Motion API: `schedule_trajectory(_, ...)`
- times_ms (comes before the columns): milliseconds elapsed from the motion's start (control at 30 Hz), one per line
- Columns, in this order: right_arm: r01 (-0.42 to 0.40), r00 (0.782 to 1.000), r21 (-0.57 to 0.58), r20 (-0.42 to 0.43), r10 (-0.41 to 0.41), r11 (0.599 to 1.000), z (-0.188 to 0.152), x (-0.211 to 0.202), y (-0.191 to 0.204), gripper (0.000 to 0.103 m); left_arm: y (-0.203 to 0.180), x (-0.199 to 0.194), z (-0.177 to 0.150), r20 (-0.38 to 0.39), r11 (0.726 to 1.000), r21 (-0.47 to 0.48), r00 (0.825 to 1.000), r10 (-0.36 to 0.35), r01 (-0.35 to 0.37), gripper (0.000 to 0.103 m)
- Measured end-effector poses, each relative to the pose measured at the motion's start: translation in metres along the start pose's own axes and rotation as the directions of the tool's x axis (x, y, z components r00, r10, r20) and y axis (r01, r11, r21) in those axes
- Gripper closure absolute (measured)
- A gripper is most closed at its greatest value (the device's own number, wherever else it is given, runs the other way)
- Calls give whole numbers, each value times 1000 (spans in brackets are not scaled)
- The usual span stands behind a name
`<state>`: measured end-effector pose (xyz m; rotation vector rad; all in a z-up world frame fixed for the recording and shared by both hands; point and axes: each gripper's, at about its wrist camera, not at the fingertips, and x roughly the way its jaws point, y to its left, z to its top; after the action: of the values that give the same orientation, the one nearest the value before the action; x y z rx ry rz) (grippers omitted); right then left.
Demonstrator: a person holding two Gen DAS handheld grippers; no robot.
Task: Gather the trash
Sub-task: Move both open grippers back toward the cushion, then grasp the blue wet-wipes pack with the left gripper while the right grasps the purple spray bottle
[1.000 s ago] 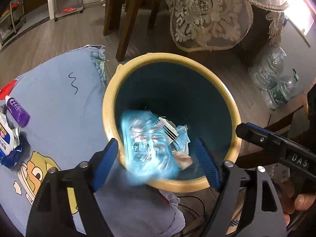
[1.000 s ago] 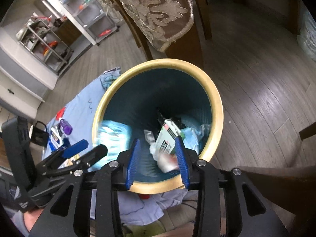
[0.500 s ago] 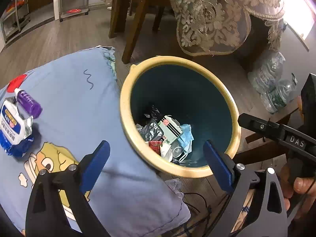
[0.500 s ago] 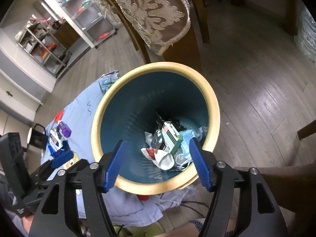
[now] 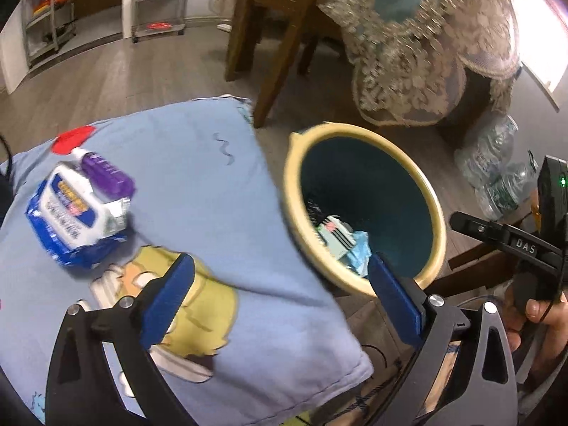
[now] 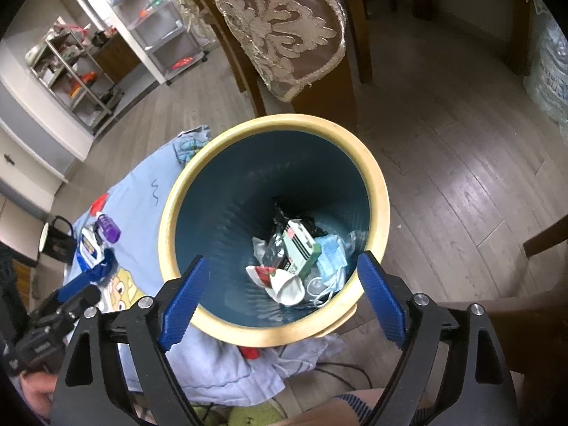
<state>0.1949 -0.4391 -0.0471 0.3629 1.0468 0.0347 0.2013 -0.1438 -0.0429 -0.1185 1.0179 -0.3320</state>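
Note:
A yellow-rimmed teal trash bin [image 6: 376,191] stands on the floor, with several wrappers and a white-green box [image 6: 298,245] at its bottom. It also shows in the left wrist view [image 5: 294,181]. My right gripper [image 6: 284,298] is open and empty above the bin's near rim. My left gripper [image 5: 280,298] is open and empty over the blue cartoon cloth [image 5: 198,184], left of the bin. A blue-white tissue pack [image 5: 71,213] and a purple bottle [image 5: 106,174] lie on the cloth at the left.
A wooden chair [image 5: 273,53] and a table with a lace cover [image 5: 426,53] stand behind the bin. Clear plastic bottles [image 5: 497,170] lie on the floor at the right. Metal shelves [image 6: 88,81] stand far left. Cables run under the cloth's near edge.
Both grippers opened: a blue packet dropped from my left one and the box from my right one into the bin. My left gripper then swung left over the cloth.

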Motion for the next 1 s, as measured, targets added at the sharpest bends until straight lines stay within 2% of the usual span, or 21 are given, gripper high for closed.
schedule_trajectory(367, 15, 1000, -29, 0, -15, 999, -1, -1, 7, 15, 78, -30, -15, 25, 992, -103, 997, 74, -71, 7)
schedule_trajectory(633, 44, 999, -60, -22, -46, 997, -1, 6, 17, 14, 155, -55, -18, 45, 969, -214, 990, 134, -122, 6)
schedule_trajectory(733, 60, 998, -75, -29, -63, 995, -1, 8, 21, 14, 178, -58, -18, 59, 956, -268, 989, 136, -116, 6)
schedule_trajectory(933, 93, 994, -106, -48, -99, 990, -1, 15, 27, 14, 199, -40, -12, 98, 945, -325, 993, 72, -36, 7)
schedule_trajectory(1000, 100, 993, -111, -50, -107, 989, -1, 16, 28, 14, 206, -31, -11, 99, 937, -349, 993, 65, -26, 12)
